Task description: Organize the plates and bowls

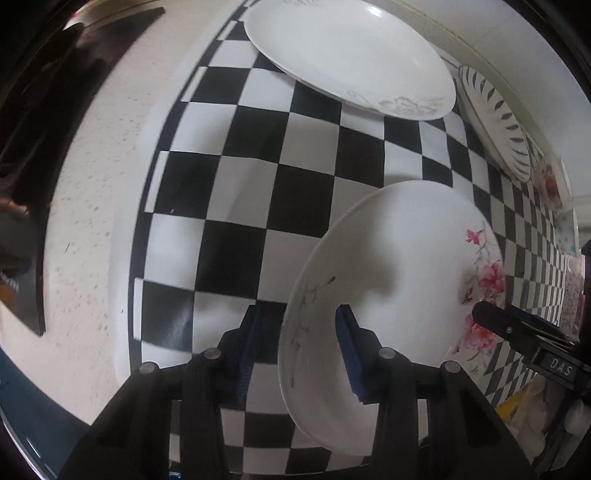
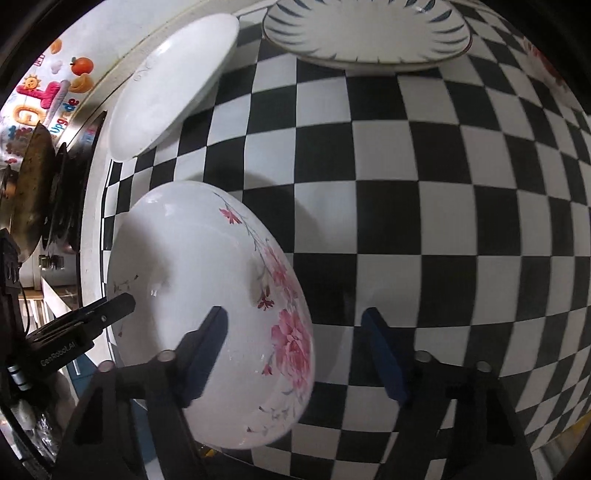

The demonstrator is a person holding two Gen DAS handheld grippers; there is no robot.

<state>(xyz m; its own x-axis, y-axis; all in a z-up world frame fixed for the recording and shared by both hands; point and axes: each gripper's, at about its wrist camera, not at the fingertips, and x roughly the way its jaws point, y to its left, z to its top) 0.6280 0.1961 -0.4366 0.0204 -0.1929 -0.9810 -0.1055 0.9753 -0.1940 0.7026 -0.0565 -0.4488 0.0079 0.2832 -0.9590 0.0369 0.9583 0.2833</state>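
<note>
A white plate with pink flowers (image 1: 406,240) (image 2: 192,240) lies on the black-and-white checkered cloth (image 1: 240,166) (image 2: 443,184). My left gripper (image 1: 301,314) points down over the plate's left rim. One finger stands outside the rim over the cloth, the other over the plate's inside, and a gap shows on both sides, so it is open. My right gripper (image 2: 293,314) is open astride the opposite, flowered rim, with one finger over the plate and one over the cloth. Each wrist view shows a black finger of the other gripper at the plate's far edge.
A plain white plate with a faint grey flower (image 1: 351,55) (image 2: 170,85) and a blue-striped plate (image 1: 495,122) (image 2: 369,33) lie further back on the cloth. A red-flowered dish (image 1: 550,181) sits beyond them. Dark pans (image 2: 33,192) stand off the white table's (image 1: 92,184) edge.
</note>
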